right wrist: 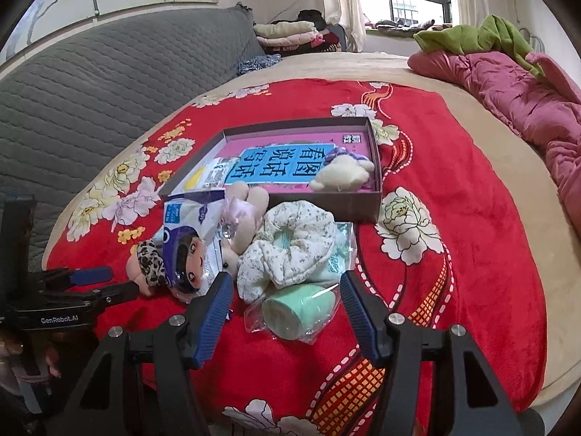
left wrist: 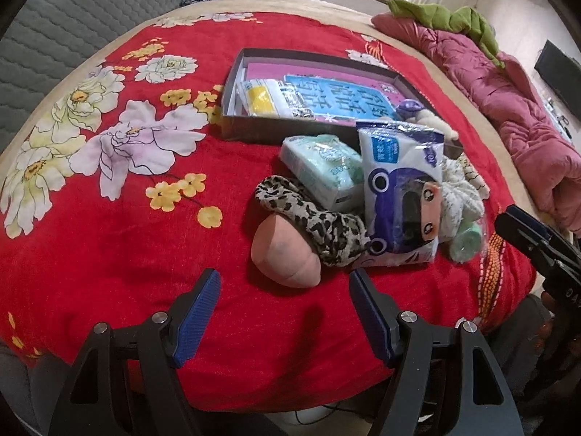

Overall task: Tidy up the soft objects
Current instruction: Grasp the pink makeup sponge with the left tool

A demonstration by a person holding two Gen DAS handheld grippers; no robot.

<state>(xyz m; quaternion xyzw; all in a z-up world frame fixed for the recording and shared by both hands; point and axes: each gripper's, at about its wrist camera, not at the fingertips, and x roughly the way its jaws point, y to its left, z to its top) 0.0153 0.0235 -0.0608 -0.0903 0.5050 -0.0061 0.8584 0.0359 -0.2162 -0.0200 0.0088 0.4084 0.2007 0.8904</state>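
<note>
Left wrist view, nearest first: left gripper spread wide with nothing between its blue pads, hovering low over the red flowered blanket. Just ahead, a peach plush toy wrapped in a leopard-print band, lying on the blanket. Behind and leaning on it, a blue-and-white tissue pack with a cartoon face; beside that, a pale green tissue pack. Farther back, a shallow dark box holding a blue-and-pink booklet and a yellow-and-white packet. At the right edge, part of the right gripper.

Right wrist view, same order: right gripper likewise gaping, empty, its pads flanking — apart from, as far as can be told — a mint green roll in clear wrap. Resting on that roll, a cream flower-print scrunchie. Left of it, a beige plush bear with a lilac bow, then the cartoon tissue pack. Beyond, inside the box at its near right corner, a small cream plush with a purple cap lying on the booklet. Farthest off — a pink quilt with a green cloth on top.
</note>
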